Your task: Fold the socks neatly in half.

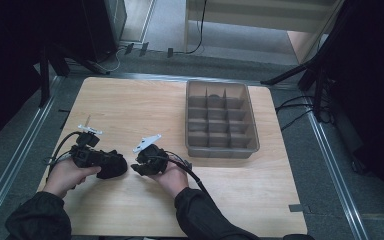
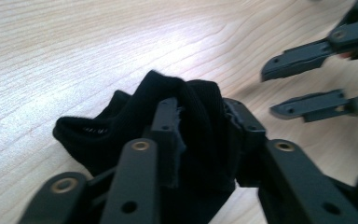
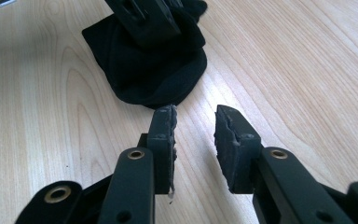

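Left claw [image 2: 200,140] pinches the black sock [image 2: 121,126] — right claw [image 3: 196,135], spread and empty, just beside it; next, grip the cloth.

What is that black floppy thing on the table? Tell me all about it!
It looks like a black sock, soft ribbed knit, bunched into a rumpled heap on the wooden table. An open cuff shows at one end. The left gripper has its fingers around the bunched middle. The right gripper is open nearby, not touching it.

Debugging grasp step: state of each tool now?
Left tool: black cloth between its jaws; whether they press it cannot be told.
Right tool: open, nothing held.
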Demonstrator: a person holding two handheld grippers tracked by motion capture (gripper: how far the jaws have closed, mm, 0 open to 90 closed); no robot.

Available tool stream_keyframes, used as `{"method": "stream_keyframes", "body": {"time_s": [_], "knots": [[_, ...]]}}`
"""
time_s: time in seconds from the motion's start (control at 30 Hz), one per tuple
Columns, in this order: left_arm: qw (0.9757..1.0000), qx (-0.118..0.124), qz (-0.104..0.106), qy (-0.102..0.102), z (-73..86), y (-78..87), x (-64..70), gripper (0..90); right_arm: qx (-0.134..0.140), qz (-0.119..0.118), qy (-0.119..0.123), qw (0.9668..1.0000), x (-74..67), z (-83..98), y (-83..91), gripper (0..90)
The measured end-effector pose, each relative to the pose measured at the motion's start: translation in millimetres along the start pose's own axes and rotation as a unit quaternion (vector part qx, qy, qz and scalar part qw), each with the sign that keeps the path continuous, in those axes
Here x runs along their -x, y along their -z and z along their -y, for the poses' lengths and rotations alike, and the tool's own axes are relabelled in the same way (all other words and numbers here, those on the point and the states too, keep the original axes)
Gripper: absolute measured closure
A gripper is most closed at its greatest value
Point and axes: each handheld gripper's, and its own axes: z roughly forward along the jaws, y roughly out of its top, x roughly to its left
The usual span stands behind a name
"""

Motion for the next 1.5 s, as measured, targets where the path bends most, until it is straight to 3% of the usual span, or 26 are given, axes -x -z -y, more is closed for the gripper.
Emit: {"method": "stream_keyframes", "body": {"time_s": [0.37, 0.6, 0.73, 0.93, 1.13, 1.27, 1.5], "knots": [[0.9994, 0.032, 0.000, 0.009, 1.0, 24.1, 1.8, 57.1, 0.001, 0.000, 0.003, 1.0000, -0.5, -3.8, 1.7, 69.4], [0.9986, 0.042, -0.024, 0.024, 11.3, 40.1, -9.0, 62.7, 0.001, -0.002, 0.008, 1.0000, -0.9, -9.9, 3.1, 74.7], [0.9984, 0.033, -0.036, 0.030, 18.7, 44.1, -16.3, 68.0, 0.004, -0.002, 0.013, 0.9999, -2.6, -16.9, 5.4, 77.2], [0.9978, 0.026, -0.043, 0.043, 25.3, 43.7, -27.9, 70.8, 0.020, -0.011, 0.017, 0.9996, -6.8, -33.4, 8.2, 78.3], [0.9976, 0.011, -0.040, 0.056, 30.9, 37.4, -39.8, 71.7, 0.004, -0.018, 0.022, 0.9996, -12.1, -36.7, -8.5, 78.3], [0.9982, 0.005, -0.026, 0.053, 31.3, 29.2, -38.5, 72.0, -0.016, -0.017, 0.013, 0.9996, -9.5, -31.2, -21.1, 78.3], [0.9987, -0.010, -0.024, 0.045, 30.1, 18.3, -36.4, 72.1, -0.029, -0.014, 0.011, 0.9994, -9.2, -27.4, -33.7, 78.4]]}}
